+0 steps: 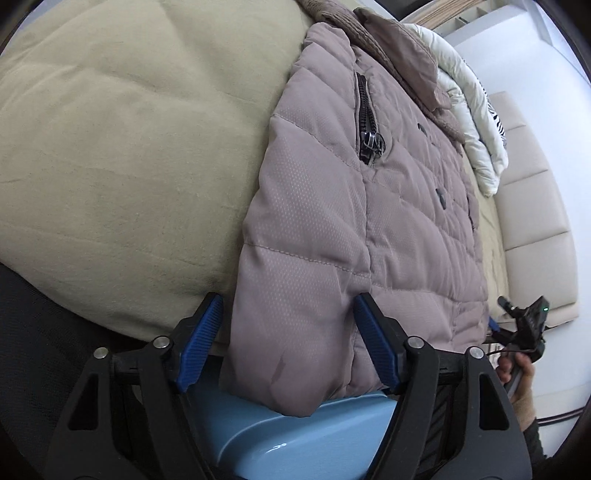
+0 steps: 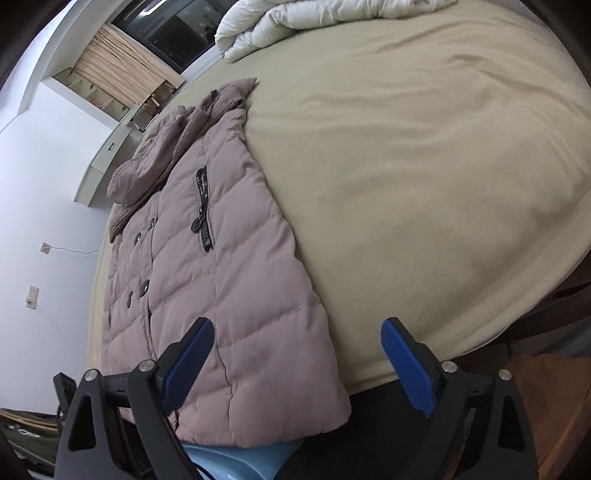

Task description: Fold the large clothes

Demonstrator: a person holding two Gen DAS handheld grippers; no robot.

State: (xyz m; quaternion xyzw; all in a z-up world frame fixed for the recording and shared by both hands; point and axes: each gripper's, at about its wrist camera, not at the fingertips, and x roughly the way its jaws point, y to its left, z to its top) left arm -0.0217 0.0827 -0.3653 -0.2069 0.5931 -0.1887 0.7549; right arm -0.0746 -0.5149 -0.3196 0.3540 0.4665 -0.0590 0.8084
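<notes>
left wrist view is showing the quilted mauve jacket (image 1: 354, 236) lying flat on the tan bedsheet (image 1: 122, 147), buttons up, its hem hanging just over the near edge of the bed. the body is looking already narrowed, with no sleeve sticking out at the sides, and the hood (image 1: 399, 55) is resting at the far end, so the hem is sitting nearest the person, ready to be lifted and carried toward the collar. that reads as the step in hand, judging from how both tools are lining up along the hem.

the left gripper (image 1: 288, 339) is hanging over the hem's left corner with its blue pads (image 1: 201, 343) standing partly apart, one either side of the corner, not pressing on the cloth; it is holding nothing. the right gripper (image 2: 295, 365) is gaping wide and empty, straddling the hem's right corner, its left pad over the fabric and the other over bare sheet. in the left wrist view it is showing small at the right edge, in the person's hand (image 1: 517, 373).

a pale blue object (image 1: 295, 435) is sitting below the hem, close under both tools; what it is i cannot tell. a white duvet (image 2: 295, 22) is lying bunched at the far end of the bed, well apart from the jacket, leaving open sheet for folding. a padded headboard (image 1: 535, 221) is showing at the right, and a curtain (image 2: 110, 70) at the far left.
</notes>
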